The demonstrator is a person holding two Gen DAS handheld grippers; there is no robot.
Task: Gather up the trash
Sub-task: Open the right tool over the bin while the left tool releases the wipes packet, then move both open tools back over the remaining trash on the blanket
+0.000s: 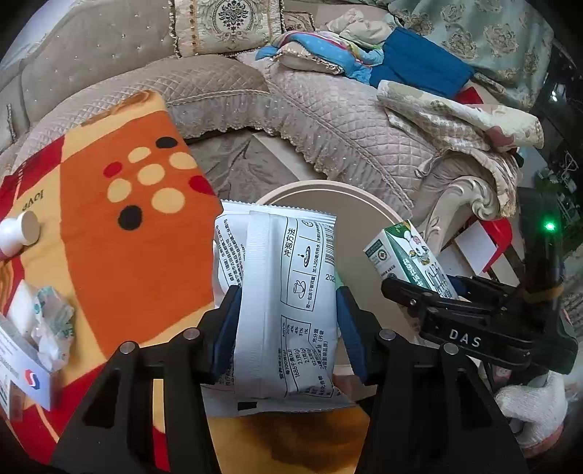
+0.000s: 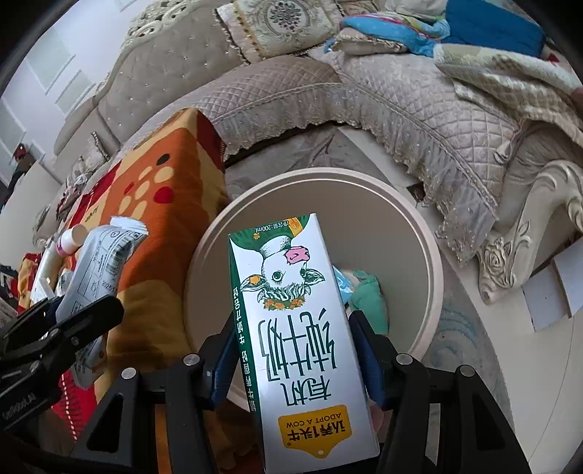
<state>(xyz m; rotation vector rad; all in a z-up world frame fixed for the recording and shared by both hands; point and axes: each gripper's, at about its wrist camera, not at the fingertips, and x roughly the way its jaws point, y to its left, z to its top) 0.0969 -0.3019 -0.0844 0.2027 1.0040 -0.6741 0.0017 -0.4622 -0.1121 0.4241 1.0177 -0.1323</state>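
grippers 2: left gripper point(image 1: 288, 328), right gripper point(image 2: 297, 355) | white sachet point(image 1: 288, 291) 1 | milk carton point(image 2: 291, 328) 1 | round bin point(image 2: 419, 262) 1 | crumpled wrapper point(image 1: 53, 328) 1 | small white bottle point(image 1: 20, 231) 1 | card point(image 1: 25, 379) 1 | gloved hand point(image 1: 532, 408) 1 | patterned worktop cloth point(image 1: 120, 262) 1 | embroidered cushion point(image 1: 226, 22) 1

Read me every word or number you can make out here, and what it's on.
"ADOPT A COW", "200mL": green-and-white milk carton, in right gripper.
"冲泡方法": white printed sachet, in left gripper.
"DAS": right gripper's black body.
Sachet's fine print: too small.
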